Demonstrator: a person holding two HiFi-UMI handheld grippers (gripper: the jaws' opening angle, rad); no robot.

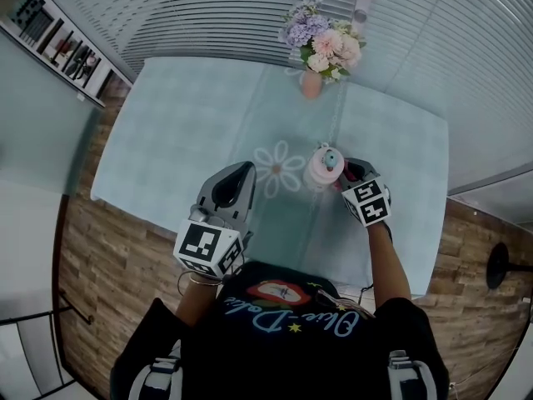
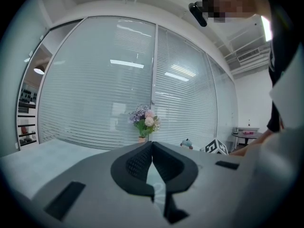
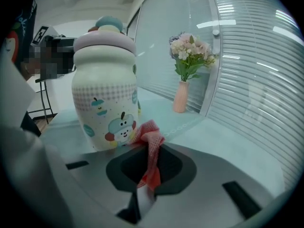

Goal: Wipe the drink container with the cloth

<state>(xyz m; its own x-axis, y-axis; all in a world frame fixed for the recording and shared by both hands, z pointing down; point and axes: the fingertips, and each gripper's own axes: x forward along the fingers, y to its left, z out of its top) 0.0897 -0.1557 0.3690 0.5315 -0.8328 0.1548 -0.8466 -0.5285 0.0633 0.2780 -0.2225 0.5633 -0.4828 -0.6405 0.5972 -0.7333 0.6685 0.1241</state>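
The right claw (image 3: 151, 145) is closed on a red-pink knitted cloth (image 3: 150, 137), which bunches out between the jaws, its free end lying against the lower wall of a cream, pot-bellied drink container with a pink lid and cartoon fruit prints (image 3: 104, 91). The container stands upright on the pale blue-green glossy tabletop (image 1: 183, 123), towards its right half. In the head view the drink container (image 1: 324, 167) sits just left of the right claw (image 1: 351, 173), with a small blue figure on its lid and a sliver of the cloth (image 1: 346, 176) showing red at the claw's tip. The left claw (image 2: 152, 145) is closed with its tips meeting and nothing between them. Seen from the head view, the left claw (image 1: 239, 179) is over the near part of the tabletop, apart from the container, with a white outlined daisy (image 1: 279, 167) printed on the surface between the two. At the far edge stands a slim pink vase (image 1: 311, 83) holding pink, white and lilac flowers (image 1: 323, 44), in front of white slatted blinds (image 1: 250, 15). A brown wood-plank floor (image 1: 125, 257) shows around the tabletop.
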